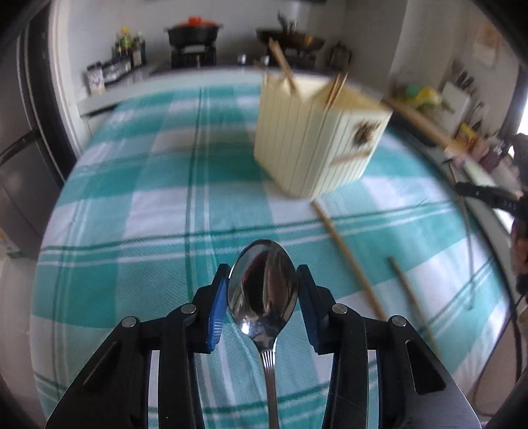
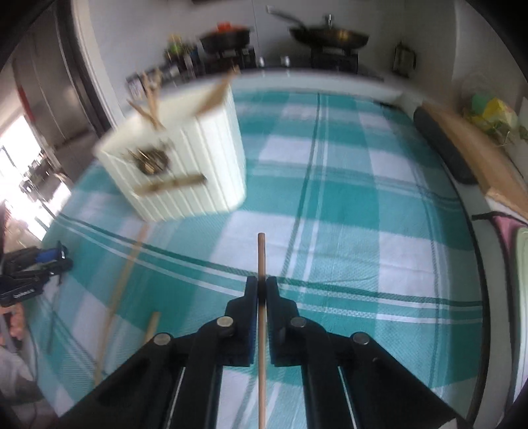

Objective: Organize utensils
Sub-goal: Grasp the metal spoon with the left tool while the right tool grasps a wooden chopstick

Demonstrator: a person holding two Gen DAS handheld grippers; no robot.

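Note:
My left gripper [image 1: 263,275] is shut on a metal spoon [image 1: 263,283], its bowl pointing forward between the blue pads, held above the teal checked tablecloth [image 1: 158,184]. My right gripper [image 2: 261,283] is shut on a wooden chopstick [image 2: 261,257] whose tip sticks out past the fingers. A cream ribbed utensil holder [image 1: 313,142] stands ahead with several chopsticks in it; it also shows in the right wrist view [image 2: 184,158] at upper left. Two loose chopsticks [image 1: 349,260] lie on the cloth right of the spoon, and show at left in the right wrist view [image 2: 122,290].
A kitchen counter at the back carries a black pot [image 1: 193,31], a pan [image 2: 330,36] and bottles [image 1: 127,46]. A wooden board [image 2: 478,155] and a dark roll [image 2: 442,145] lie along the table's right edge. The left gripper [image 2: 36,270] shows at far left.

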